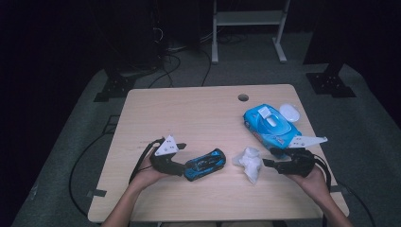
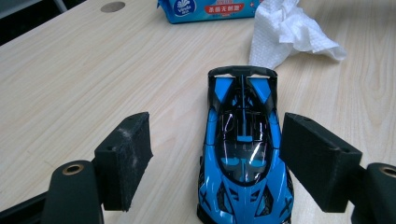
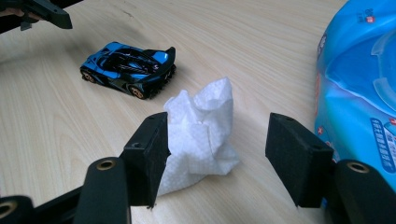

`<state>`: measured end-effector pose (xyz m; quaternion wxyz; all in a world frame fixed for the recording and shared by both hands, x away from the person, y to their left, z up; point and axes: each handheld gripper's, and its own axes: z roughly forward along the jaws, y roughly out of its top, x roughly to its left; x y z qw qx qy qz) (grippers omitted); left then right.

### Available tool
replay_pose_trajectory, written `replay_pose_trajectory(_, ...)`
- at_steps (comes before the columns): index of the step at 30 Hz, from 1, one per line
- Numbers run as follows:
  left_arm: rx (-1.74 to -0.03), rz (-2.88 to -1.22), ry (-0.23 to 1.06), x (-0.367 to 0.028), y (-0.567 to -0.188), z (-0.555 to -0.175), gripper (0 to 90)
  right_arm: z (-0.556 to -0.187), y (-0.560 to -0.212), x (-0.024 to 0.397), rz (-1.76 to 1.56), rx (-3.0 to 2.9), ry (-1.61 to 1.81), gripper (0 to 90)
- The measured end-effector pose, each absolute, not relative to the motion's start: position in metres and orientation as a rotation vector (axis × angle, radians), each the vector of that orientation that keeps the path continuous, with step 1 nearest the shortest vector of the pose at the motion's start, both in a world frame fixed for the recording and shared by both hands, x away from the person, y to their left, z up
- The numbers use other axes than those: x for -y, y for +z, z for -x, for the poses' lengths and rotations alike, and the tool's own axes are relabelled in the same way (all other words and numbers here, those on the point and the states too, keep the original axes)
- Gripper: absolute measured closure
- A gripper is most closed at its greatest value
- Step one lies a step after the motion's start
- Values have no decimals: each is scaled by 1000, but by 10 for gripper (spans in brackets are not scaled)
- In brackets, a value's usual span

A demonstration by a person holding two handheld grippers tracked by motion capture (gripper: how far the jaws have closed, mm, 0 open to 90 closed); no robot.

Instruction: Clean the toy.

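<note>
pale wood table carries it all. blue wipes pack lies at its far right, lid flipped up. near the front edge the left gripper has its jaws apart, the blue and black toy car between them, right pad close beside the car's flank, left pad well clear. right gripper also has its jaws apart around a crumpled white wipe, left pad touching its edge, right pad clear. car and wipe sit near each other.
</note>
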<state>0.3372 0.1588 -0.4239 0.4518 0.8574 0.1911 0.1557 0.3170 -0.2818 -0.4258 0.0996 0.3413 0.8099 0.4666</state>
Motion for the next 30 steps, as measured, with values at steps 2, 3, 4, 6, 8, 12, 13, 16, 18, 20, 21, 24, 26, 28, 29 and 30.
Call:
replay_pose_trajectory(2, -477, -2109, 385, -161, -424, -337, 246, -316, -426, 284, -1015, -2393, 1385, 382)
replay_pose_trajectory(3, -476, -2111, 387, -162, -424, -336, 244, -315, -427, 284, -1015, -2393, 1384, 380)
replay_pose_trajectory(4, -482, -2109, 385, -162, -424, -336, 243, -315, -427, 285, -1021, -2392, 1383, 379)
replay_pose_trajectory(6, -487, -2107, 383, -164, -424, -335, 240, -314, -428, 286, -1019, -2394, 1383, 377)
replay_pose_trajectory(8, -490, -2106, 385, -167, -425, -334, 239, -312, -428, 286, -1019, -2394, 1378, 376)
replay_pose_trajectory(12, -504, -2101, 387, -173, -426, -331, 236, -310, -430, 289, -1021, -2394, 1378, 373)
replay_pose_trajectory(13, -510, -2097, 391, -175, -426, -331, 234, -310, -430, 289, -1021, -2395, 1379, 368)
replay_pose_trajectory(16, -522, -2097, 391, -179, -426, -329, 224, -308, -431, 290, -1021, -2392, 1381, 362)
replay_pose_trajectory(18, -528, -2099, 391, -182, -427, -328, 222, -307, -432, 291, -1022, -2393, 1378, 361)
replay_pose_trajectory(20, -537, -2093, 388, -184, -429, -326, 219, -306, -433, 292, -1027, -2395, 1374, 359)
replay_pose_trajectory(21, -540, -2096, 390, -186, -429, -326, 218, -306, -433, 292, -1023, -2395, 1374, 359)
replay_pose_trajectory(24, -546, -2091, 385, -189, -431, -323, 215, -305, -433, 293, -1027, -2395, 1374, 357)
replay_pose_trajectory(26, -555, -2092, 384, -192, -432, -322, 213, -304, -433, 294, -1029, -2396, 1376, 354)
replay_pose_trajectory(28, -561, -2085, 389, -194, -433, -320, 210, -304, -433, 294, -1027, -2397, 1375, 354)
replay_pose_trajectory(29, -561, -2088, 391, -196, -433, -319, 210, -303, -433, 294, -1029, -2398, 1374, 354)
replay_pose_trajectory(30, -564, -2083, 394, -197, -433, -318, 210, -303, -434, 294, -1027, -2397, 1375, 353)
